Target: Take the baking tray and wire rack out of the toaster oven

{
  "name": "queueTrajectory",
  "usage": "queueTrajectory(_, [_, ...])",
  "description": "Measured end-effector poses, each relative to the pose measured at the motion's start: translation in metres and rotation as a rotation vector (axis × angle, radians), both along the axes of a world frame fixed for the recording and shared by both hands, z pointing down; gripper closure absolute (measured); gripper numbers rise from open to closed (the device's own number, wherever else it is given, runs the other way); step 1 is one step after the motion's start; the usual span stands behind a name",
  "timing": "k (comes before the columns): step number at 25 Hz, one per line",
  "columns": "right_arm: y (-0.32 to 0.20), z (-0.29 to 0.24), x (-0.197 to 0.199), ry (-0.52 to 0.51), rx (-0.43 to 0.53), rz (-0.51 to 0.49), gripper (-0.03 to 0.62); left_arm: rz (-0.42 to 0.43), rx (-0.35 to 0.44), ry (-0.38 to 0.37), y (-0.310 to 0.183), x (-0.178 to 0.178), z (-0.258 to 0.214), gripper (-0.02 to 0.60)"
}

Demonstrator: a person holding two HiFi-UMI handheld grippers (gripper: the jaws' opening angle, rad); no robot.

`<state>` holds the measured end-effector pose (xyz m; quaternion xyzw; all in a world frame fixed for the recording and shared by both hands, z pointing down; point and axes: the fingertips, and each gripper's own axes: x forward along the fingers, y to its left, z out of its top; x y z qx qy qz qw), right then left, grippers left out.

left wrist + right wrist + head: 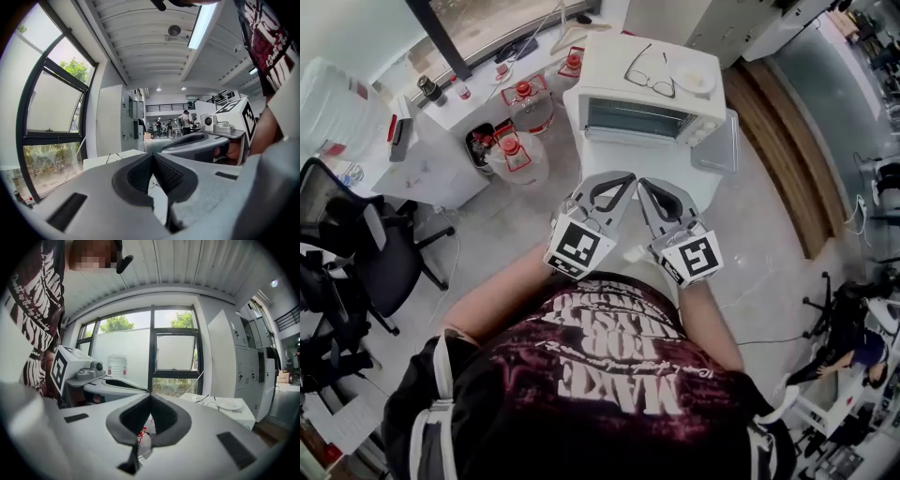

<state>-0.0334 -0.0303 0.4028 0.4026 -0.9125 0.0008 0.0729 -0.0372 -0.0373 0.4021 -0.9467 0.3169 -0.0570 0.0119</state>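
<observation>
1. Floor (497, 234): pale grey, speckled; wooden band (783, 141) along the right side;
2. Office chair (356, 253): black, at left;
3. Window (173, 352): black-framed, green trees outside;
4. Ceiling (140, 42): white, ribbed; strip light (201, 26) lit;
5. Cabinets (236, 362): tall, white.

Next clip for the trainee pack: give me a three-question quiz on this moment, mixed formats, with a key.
1. True or false: the door of the toaster oven is hanging open.
2. What lies on top of the oven?
A) a pair of glasses and a plate
B) a kettle
C) a folded towel
3. Fill in the blank: the left tongs and the right tongs, held side by side in front of the person's chest, are both ____ with nothing between them.

Key: 1 false, the door is closed; 2 A; 3 shut.
</observation>
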Motion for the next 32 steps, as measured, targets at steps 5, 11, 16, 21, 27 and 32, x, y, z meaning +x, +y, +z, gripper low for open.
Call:
queueTrajectory(5, [0.002, 0.012, -0.012, 0.039, -0.064, -0.040, 0.595, 0.005, 0.005, 0.018, -0.010, -0.005, -0.002, 0.578])
queueTrajectory(11, [-0.028, 0.036, -0.009, 0.050, -0.092, 0.032, 0.591, -0.056, -0.058, 0.027, -0.043, -0.022, 0.016, 0.578])
queueTrajectory(16, [-0.073, 0.094, 0.032, -0.052, -0.214, 0.176, 0.589, -0.205, -0.076, 0.024, -0.078, -0.071, 0.029, 0.578])
queueTrajectory(21, [-0.113, 0.137, 0.066, -0.094, -0.268, 0.282, 0.589, -0.340, -0.059, -0.023, -0.106, -0.113, 0.035, 0.578])
queueTrajectory(27, [-0.156, 0.181, 0.089, -0.101, -0.328, 0.322, 0.589, -0.422, -0.064, -0.027, -0.140, -0.124, 0.039, 0.577])
queueTrajectory(32, [-0.177, 0.211, 0.087, -0.120, -0.383, 0.300, 0.584, -0.455, -0.084, -0.052, -0.154, -0.131, 0.045, 0.578])
